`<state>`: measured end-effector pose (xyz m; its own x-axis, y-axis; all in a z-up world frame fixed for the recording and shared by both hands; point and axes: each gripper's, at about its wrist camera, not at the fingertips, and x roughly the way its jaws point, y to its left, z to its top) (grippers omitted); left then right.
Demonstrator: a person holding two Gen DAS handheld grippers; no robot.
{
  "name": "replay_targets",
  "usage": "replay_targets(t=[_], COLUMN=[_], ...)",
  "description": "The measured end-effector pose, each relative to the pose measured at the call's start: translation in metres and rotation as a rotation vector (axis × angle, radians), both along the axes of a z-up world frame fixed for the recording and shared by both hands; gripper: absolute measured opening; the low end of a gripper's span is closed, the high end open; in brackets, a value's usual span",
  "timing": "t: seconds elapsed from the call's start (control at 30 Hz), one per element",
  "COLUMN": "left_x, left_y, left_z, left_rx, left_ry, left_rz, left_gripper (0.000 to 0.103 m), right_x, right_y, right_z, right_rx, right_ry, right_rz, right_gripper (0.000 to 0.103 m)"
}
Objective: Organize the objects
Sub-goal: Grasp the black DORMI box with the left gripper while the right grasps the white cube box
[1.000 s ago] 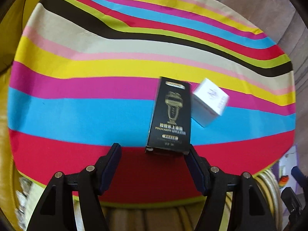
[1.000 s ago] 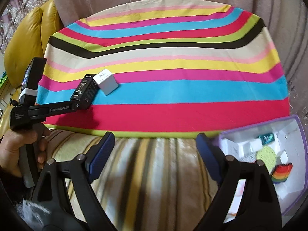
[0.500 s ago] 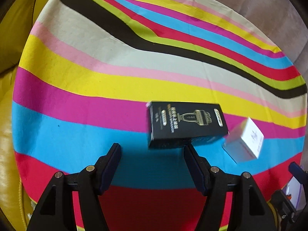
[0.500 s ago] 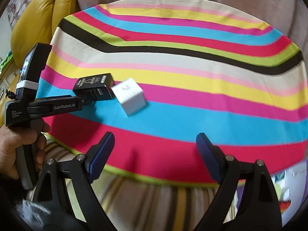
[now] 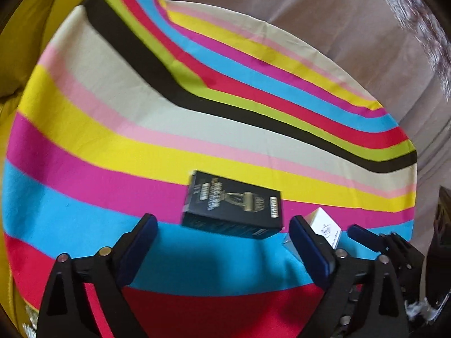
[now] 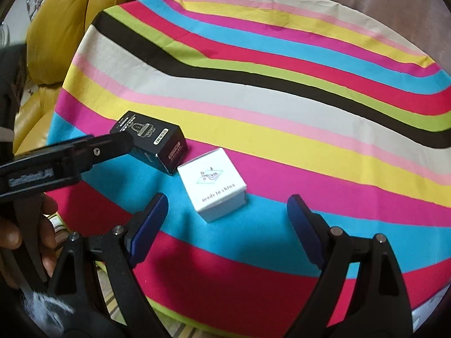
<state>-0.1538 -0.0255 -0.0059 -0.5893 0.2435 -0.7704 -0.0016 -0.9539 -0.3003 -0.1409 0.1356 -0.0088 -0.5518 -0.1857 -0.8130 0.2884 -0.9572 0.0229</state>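
Striped cloth (image 6: pixel 282 107) in bright bands covers the table, with a yellow leather seat (image 6: pixel 64 19) past its far-left corner and pale drapery behind. Two closed boxes lie toward the near-left edge, on the blue and magenta stripes. What either holds cannot be seen. The black box (image 5: pixel 234 211) lies flat on its side, printed face up. The left gripper (image 5: pixel 222 242) hovers just short of it; its jaws are opening, and the box sits ahead of the blue pads (image 5: pixel 138 248), seemingly free of them, though motion blur makes that uncertain. The white box (image 6: pixel 215 187) rests just right of the black one, corners nearly touching. The right gripper (image 6: pixel 228 219) stands wide and empty, the white box just beyond its tips.
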Motion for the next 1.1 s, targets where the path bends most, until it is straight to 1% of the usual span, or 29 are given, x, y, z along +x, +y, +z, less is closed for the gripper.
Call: replay_targets(t=[0.1, 0.2, 0.33, 0.4, 0.47, 0.5, 0.57, 0.63, 0.67, 0.87, 1.1], left_x=[-0.009, -0.022, -0.03, -0.032, -0.034, -0.034, -0.036, -0.032, -0.029, -0.017, 0.002], left_y=[0.01, 0.02, 0.023, 0.024, 0.024, 0.025, 0.026, 0.027, 0.025, 0.021, 0.034], left_z=[-0.001, -0.007, -0.019, -0.022, -0.024, -0.025, -0.026, -0.026, -0.024, -0.017, -0.006], left_rx=[-0.018, -0.072, -0.095, -0.101, -0.122, -0.13, -0.137, -0.144, -0.144, -0.138, -0.12], left_ry=[-0.009, -0.041, -0.096, -0.099, -0.093, -0.091, -0.08, -0.067, -0.062, -0.02, 0.008], left_rz=[-0.017, -0.026, -0.009, -0.01, -0.009, -0.009, -0.009, -0.005, -0.003, 0.044, 0.031], left_gripper=[0.099, 0.102, 0.102, 0.101, 0.089, 0.089, 0.089, 0.089, 0.089, 0.089, 0.089], right_x=[-0.007, -0.013, -0.018, -0.021, -0.024, -0.025, -0.025, -0.025, -0.024, -0.019, -0.006], right_y=[-0.004, -0.008, -0.011, -0.012, -0.011, -0.011, -0.008, -0.008, -0.008, -0.003, 0.01], right_z=[-0.003, -0.007, -0.014, -0.017, -0.021, -0.024, -0.024, -0.023, -0.024, -0.02, -0.009], right_rx=[0.014, 0.038, 0.054, 0.062, 0.072, 0.072, 0.056, 0.055, 0.056, 0.06, 0.044], right_ry=[0.0, -0.002, -0.008, -0.009, -0.022, -0.034, -0.033, -0.026, -0.023, -0.004, 0.012], right_rz=[0.009, 0.033, 0.059, 0.054, 0.046, 0.044, 0.042, 0.041, 0.041, 0.012, -0.054], right_gripper=[0.088, 0.088, 0.088, 0.087, 0.073, 0.063, 0.06, 0.047, 0.045, 0.044, 0.044])
